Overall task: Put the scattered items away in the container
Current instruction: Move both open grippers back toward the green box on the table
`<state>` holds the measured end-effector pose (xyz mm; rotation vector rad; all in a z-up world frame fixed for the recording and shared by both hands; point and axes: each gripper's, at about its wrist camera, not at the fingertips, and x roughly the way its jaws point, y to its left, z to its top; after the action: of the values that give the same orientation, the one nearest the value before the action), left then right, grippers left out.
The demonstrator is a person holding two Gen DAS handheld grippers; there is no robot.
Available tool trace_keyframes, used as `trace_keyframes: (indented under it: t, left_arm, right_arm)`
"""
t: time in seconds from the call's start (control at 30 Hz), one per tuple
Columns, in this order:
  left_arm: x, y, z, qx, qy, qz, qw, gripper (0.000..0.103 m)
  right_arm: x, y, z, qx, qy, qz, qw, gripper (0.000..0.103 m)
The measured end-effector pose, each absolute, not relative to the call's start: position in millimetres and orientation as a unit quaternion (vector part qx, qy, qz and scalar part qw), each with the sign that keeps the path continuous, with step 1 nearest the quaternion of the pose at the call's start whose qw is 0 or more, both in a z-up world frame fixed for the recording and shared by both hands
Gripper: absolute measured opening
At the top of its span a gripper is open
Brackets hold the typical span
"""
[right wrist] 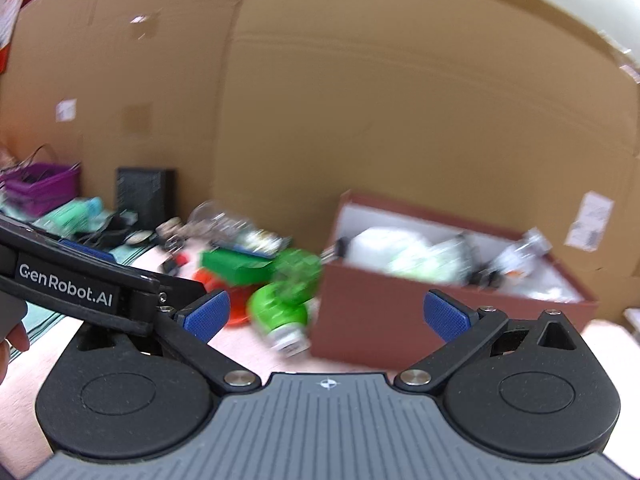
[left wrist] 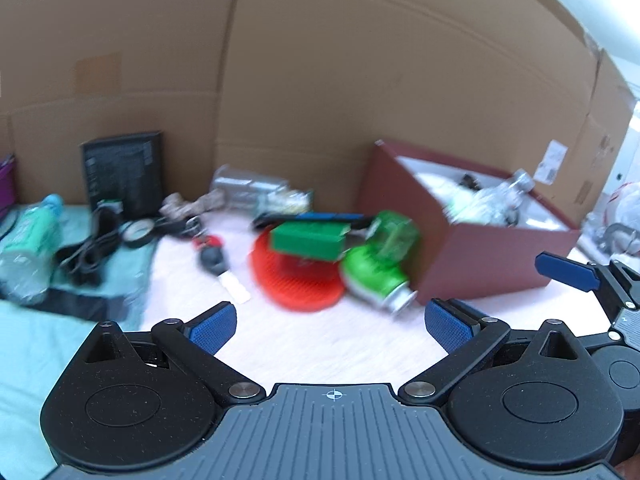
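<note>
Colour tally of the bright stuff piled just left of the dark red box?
Green: 3 - green rectangular box, clear green plastic cube, green can with silver end
Red: 1 - red round ridged mat
Total: 4, all outside the dark red cardboard box.

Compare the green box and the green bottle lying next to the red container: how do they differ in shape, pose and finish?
The green box is flat-sided and matte, while the green bottle is rounded and glossy. The box rests partly over the red round mat; the bottle lies on its side against the red container, its silver cap end pointing toward the camera. The box is plain green; the bottle has a paler see-through part. Both are green, both outside the container.
</note>
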<state>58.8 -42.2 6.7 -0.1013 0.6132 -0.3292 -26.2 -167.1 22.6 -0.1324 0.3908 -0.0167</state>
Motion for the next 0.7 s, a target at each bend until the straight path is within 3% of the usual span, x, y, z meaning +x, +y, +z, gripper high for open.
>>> trace_keyframes:
  t: [0.37,0.7]
  left_arm:
    - [76.9,-7.5,6.2,-0.048,0.289,-0.159,0.943,0.103]
    - [125.4,-22.0,7.4,-0.003,0.284,-0.224,0.932,0.091]
  right_arm:
    - [-3.2,-132.9,4.2,-0.04,0.215,0.031,0.975,0.1]
    - [36.3,-104.0,-11.9,-0.101,0.227,0.038,0.968,0.069]
